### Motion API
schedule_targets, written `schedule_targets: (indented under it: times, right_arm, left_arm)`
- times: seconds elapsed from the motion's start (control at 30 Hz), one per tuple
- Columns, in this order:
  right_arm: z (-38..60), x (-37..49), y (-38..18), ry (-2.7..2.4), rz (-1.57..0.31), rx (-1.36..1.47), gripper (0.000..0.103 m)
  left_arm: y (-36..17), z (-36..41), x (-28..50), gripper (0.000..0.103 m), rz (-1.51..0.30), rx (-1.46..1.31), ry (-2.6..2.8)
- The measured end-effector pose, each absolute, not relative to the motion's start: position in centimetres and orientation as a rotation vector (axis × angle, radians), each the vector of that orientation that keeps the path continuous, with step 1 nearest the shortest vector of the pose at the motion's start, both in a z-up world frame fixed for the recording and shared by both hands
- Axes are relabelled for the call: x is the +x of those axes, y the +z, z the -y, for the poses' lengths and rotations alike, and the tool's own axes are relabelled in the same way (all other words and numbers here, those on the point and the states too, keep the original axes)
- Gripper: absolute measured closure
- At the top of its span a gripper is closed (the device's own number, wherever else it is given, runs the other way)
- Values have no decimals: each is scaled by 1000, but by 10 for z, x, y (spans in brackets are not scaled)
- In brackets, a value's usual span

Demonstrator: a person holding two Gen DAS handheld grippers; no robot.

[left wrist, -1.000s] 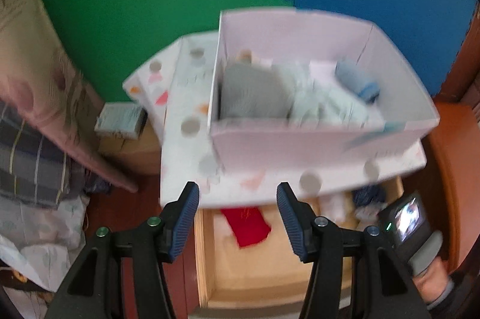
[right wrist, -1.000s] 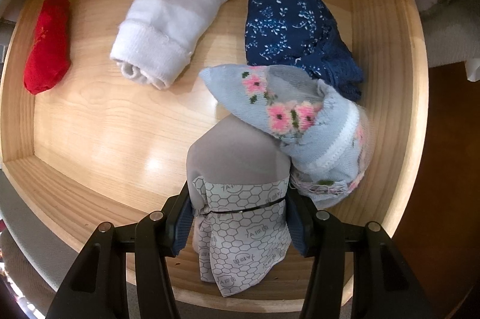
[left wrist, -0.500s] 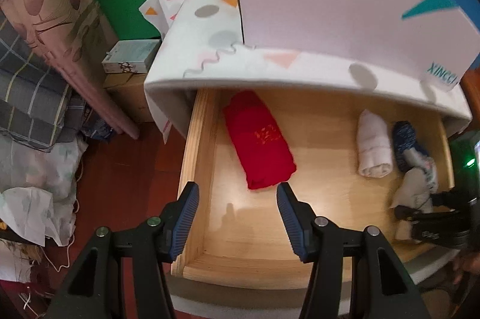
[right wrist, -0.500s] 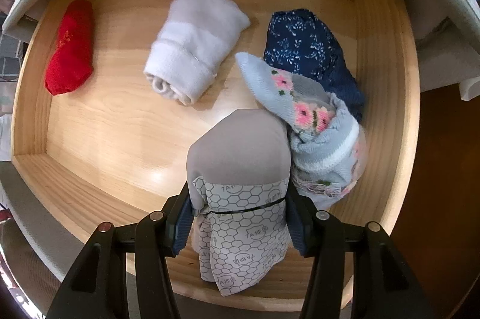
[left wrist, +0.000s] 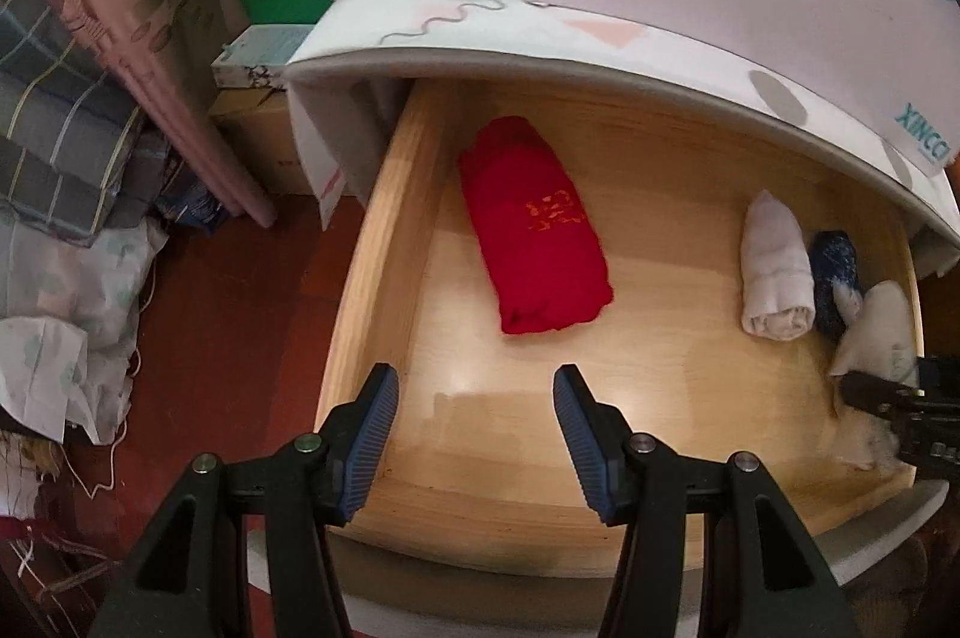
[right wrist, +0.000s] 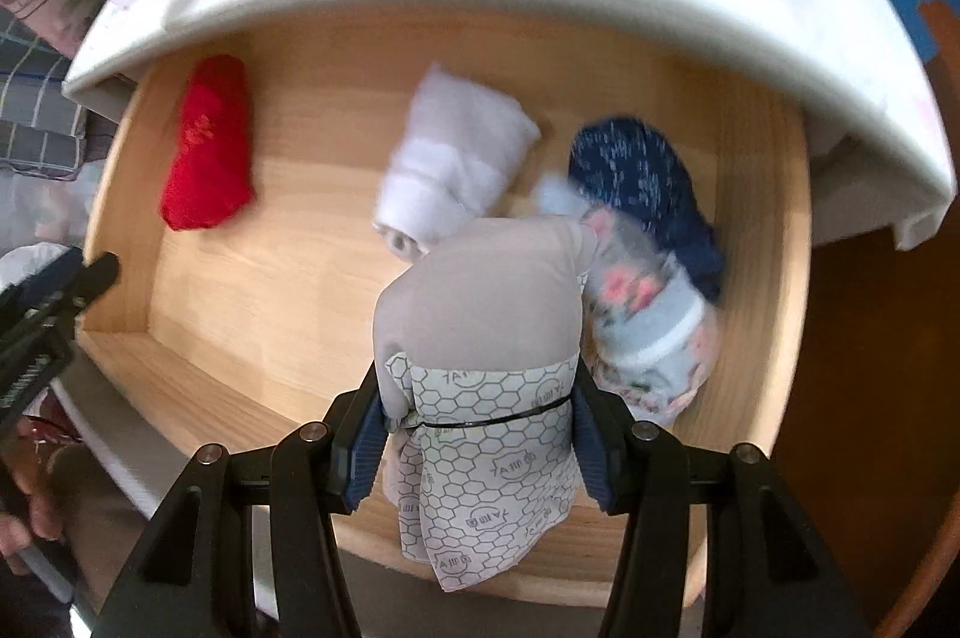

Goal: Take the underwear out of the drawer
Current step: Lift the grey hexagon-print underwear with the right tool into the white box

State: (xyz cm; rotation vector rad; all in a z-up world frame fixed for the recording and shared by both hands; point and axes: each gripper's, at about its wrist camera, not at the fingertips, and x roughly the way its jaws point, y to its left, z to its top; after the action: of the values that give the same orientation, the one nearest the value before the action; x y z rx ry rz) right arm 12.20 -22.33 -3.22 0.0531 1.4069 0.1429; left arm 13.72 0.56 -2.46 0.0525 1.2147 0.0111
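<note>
Beige underwear [right wrist: 480, 296] with a honeycomb-printed band sits clamped between the blue pads of our right gripper [right wrist: 477, 434] at lower centre of the right wrist view, its jaws closed onto both sides of the folded bundle. It hangs over the front right part of the open wooden drawer [right wrist: 240, 398]; we cannot tell whether its lower edge touches the drawer floor. Just right of it lies a grey floral piece [right wrist: 648, 332], with a navy patterned piece [right wrist: 642, 182] behind that and a white roll [right wrist: 456, 164] toward the middle. A red folded piece [right wrist: 207, 146] lies well apart at the left of the frame.

In the left wrist view, our left gripper [left wrist: 474, 434] hangs over the drawer's front left with its jaws spread wide and nothing between them. The red folded piece [left wrist: 537, 224] sits above it in frame. A white patterned cloth [left wrist: 480, 8] drapes over the cabinet top across the upper frame.
</note>
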Motion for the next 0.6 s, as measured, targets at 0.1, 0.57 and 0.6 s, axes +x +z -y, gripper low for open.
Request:
schedule_targets:
  times: [0.1, 0.57, 0.6]
  right_arm:
    - [222, 133, -15, 152, -1394, 35, 53]
    - [224, 132, 82, 218, -1290, 21, 53]
    - [225, 130, 89, 225, -1281, 23, 53]
  left_arm:
    - [-25, -7, 138, 48, -1219, 50, 15]
    - [-26, -13, 139, 48, -1230, 17, 33]
    - [-26, -13, 140, 48, -1229, 14, 32]
